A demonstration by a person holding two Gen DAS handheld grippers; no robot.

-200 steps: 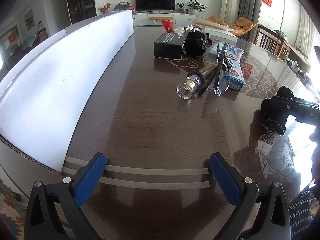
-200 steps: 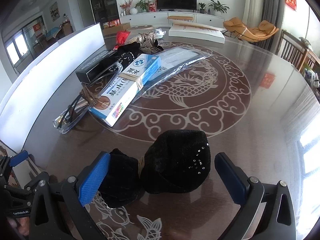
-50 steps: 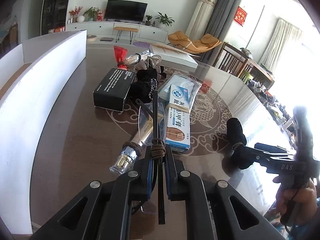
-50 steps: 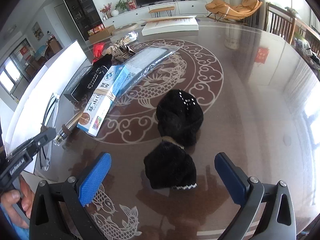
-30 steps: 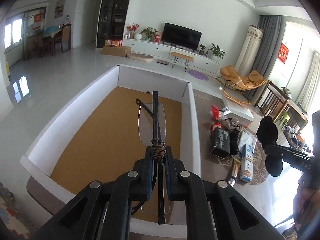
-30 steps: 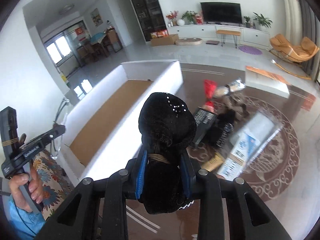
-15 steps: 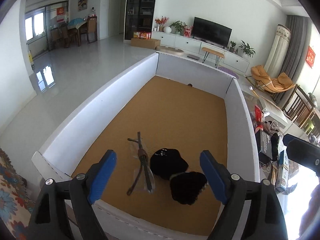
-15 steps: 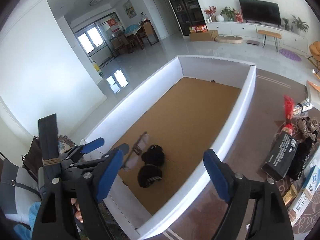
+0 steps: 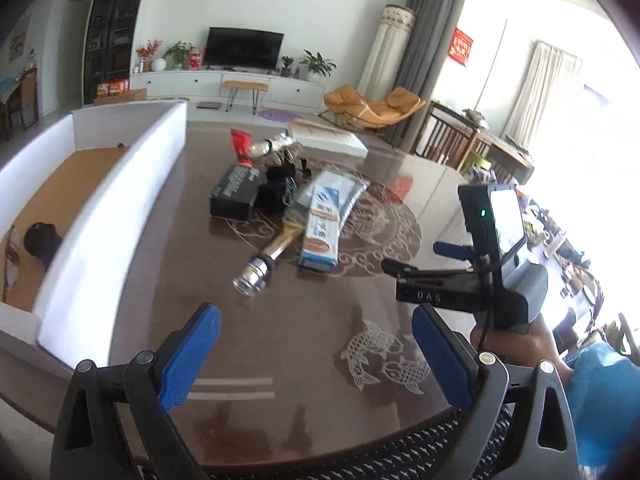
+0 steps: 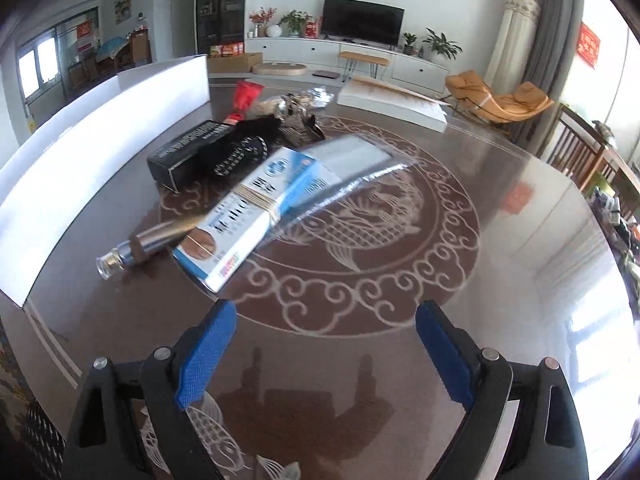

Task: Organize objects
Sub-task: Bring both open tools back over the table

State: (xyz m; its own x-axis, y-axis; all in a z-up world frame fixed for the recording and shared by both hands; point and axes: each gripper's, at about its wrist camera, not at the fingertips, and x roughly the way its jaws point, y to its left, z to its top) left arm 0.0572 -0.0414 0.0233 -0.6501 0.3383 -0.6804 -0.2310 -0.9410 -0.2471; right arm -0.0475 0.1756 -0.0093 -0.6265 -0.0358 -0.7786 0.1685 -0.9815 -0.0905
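Left gripper: the black hand-held left gripper with blue pads (image 9: 316, 354) hangs over bare tabletop; its jaws are apart and opening, with nothing between them.
Right gripper: the matching right gripper (image 10: 326, 350) is likewise spread and opening, empty, above the carved fish medallion of the glossy dark brown table (image 10: 500, 264).
Box: the long white-walled cardboard box with a brown floor (image 9: 120, 200) stands along the table's left side; a black fabric lump (image 9: 42, 240) already lies inside, by the near end.
Pile: a silver and gold cylindrical bottle (image 9: 266, 258) lies on its side, its far end tucked under a blue and white carton bound with a rubber band (image 9: 322, 228); that carton rests on a clear plastic packet (image 10: 352, 160). A black rectangular box with white print (image 9: 236, 192) and a black studded item (image 10: 244, 150) sit just behind.
Risk, rolling: the bottle is round and the table slick, so a glancing pinch would probably send it rolling toward the table edge.
Risk, dragging: lifting the bottle first could tip the carton off it; lifting the carton could pull the slippery packet along.
Risk, crowding: both grippers face the same cluster, so they may collide if each reaches in together.
Risk, blur: both views are smeared, so exact contacts within the pile cannot be told.
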